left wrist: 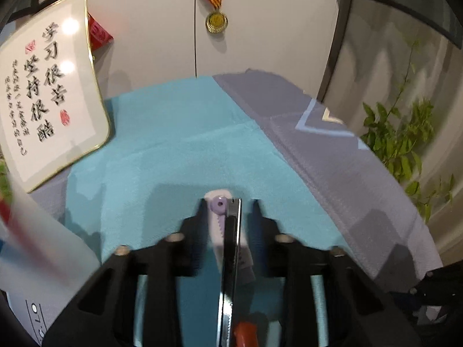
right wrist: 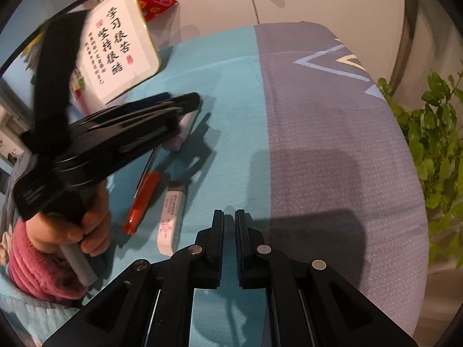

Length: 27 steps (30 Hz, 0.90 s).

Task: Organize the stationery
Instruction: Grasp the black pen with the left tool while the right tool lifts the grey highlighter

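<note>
Stationery lies on a teal cloth spread over a grey-blue patterned cover on the tabletop. Through the left wrist camera we see the left gripper low over the cloth, its jaws narrowed around a lilac-and-white utility knife that lies between them together with a thin metal shaft; the left finger looks to touch the knife, a small gap shows on the right side, so we cannot tell whether the pads truly press on it. A red handle shows at 6 o'clock in that view. From the right wrist camera, the left gripper sits at 10 o'clock, blurred, held by a hand with a pink sleeve, its tips over the pale knife. Just below lie a red-handled screwdriver and a white eraser in a printed sleeve, side by side and near each other. Our right gripper is closed on nothing, hovering above the cloth near its seam with the grey cover. A framed calligraphy board leans at 11 o'clock, a medal hangs on the white wall at 12 o'clock, and a green plant stands at 3 o'clock.
</note>
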{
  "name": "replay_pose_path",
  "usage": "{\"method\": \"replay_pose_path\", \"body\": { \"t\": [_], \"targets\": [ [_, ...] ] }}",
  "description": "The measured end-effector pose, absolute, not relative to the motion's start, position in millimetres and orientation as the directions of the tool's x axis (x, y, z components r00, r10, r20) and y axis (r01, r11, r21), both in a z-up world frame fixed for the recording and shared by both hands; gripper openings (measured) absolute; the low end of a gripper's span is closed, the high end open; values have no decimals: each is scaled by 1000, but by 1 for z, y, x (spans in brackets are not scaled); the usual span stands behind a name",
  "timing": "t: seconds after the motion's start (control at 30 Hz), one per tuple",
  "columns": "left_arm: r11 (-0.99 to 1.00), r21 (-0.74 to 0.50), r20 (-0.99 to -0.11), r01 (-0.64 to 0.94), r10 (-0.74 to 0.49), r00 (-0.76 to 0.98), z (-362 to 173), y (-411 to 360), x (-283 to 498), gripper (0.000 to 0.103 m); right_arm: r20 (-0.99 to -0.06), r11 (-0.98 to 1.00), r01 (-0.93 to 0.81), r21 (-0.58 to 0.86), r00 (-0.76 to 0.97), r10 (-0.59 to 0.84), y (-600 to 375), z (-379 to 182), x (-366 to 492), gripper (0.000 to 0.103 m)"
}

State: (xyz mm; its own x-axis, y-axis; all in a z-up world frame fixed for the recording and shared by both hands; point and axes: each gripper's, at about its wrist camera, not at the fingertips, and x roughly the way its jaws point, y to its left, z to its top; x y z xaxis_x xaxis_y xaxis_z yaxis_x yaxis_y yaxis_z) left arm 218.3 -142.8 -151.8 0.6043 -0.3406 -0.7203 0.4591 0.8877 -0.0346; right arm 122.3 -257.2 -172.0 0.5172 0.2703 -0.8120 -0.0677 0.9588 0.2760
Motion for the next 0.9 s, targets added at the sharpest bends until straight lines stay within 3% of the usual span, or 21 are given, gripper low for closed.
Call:
{"method": "replay_pose_path", "body": {
  "t": [0.03, 0.07, 0.33, 0.43, 0.5, 0.53, 0.87, 0.9],
  "targets": [
    [886, -38, -717, 461, -346, 605, -151, -142, 218, 17, -811, 959, -76, 273, 517, 272, -255, -171, 122, 5],
    [882, -56, -712, 468, -364, 600, -149, -139, 217, 9, -811, 959, -87, 270, 516, 275, -253, -171, 122, 5],
    [874, -127, -614, 469, -440, 655, -109, -93, 175, 9, -817, 961, -131, 244, 506, 277, -232, -165, 126, 7],
    [876, -145, -562, 461, -456, 690, -94, -67, 152, 9, -821, 961, -137, 240, 500, 276, -223, -163, 130, 15],
    [875, -174, -533, 452, -470, 704, -88, -52, 143, 9, -825, 961, -118, 251, 492, 276, -217, -162, 136, 29],
    [875, -186, -520, 446, -473, 711, -85, -44, 139, 9, -828, 960, -108, 257, 488, 276, -216, -161, 140, 31],
    [891, -194, -469, 411, -453, 758, -83, -4, 114, 9, -899, 998, -58, 39, 435, 60, -182, -169, 158, 31],
    [892, -192, -469, 410, -450, 760, -84, -3, 113, 9, -898, 998, -52, 19, 439, 40, -179, -168, 161, 26]
  ]
}}
